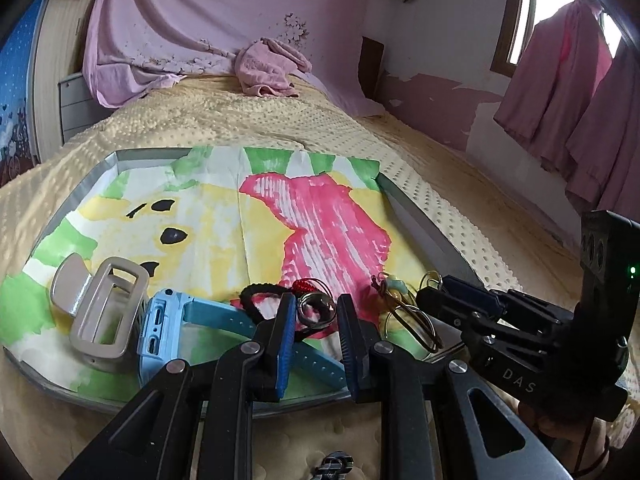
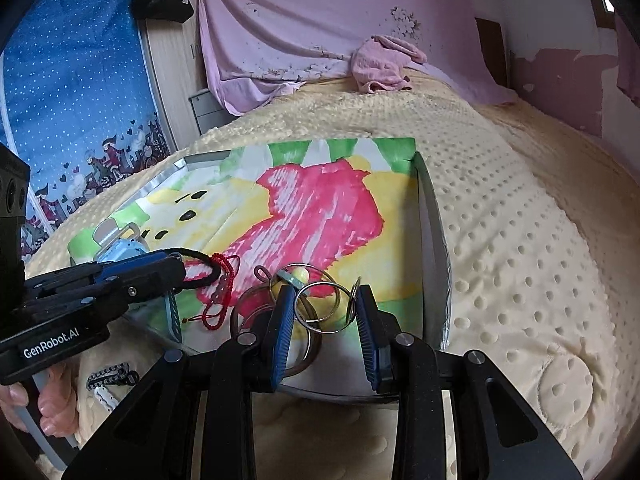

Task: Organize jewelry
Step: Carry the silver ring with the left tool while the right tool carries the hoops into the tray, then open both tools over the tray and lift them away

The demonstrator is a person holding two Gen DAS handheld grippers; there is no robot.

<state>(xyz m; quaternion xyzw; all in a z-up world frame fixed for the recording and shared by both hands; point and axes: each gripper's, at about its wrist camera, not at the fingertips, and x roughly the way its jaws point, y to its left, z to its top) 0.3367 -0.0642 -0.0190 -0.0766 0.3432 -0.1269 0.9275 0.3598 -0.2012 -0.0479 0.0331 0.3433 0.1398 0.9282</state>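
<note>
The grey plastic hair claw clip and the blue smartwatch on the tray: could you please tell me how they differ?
The grey plastic hair claw clip is a rigid open frame with a paddle handle; the blue smartwatch is a solid body with a long flexible strap. The clip stands taller; the watch lies on its side. Both rest touching on the painted paper in the metal tray.

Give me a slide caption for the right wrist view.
Open right gripper straddling metal rings on a painted tray, with the left gripper alongside.

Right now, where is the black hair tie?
The black hair tie lies on the painted tray near its front edge, just left of the left gripper, between the blue watch and the red bracelet.
</note>
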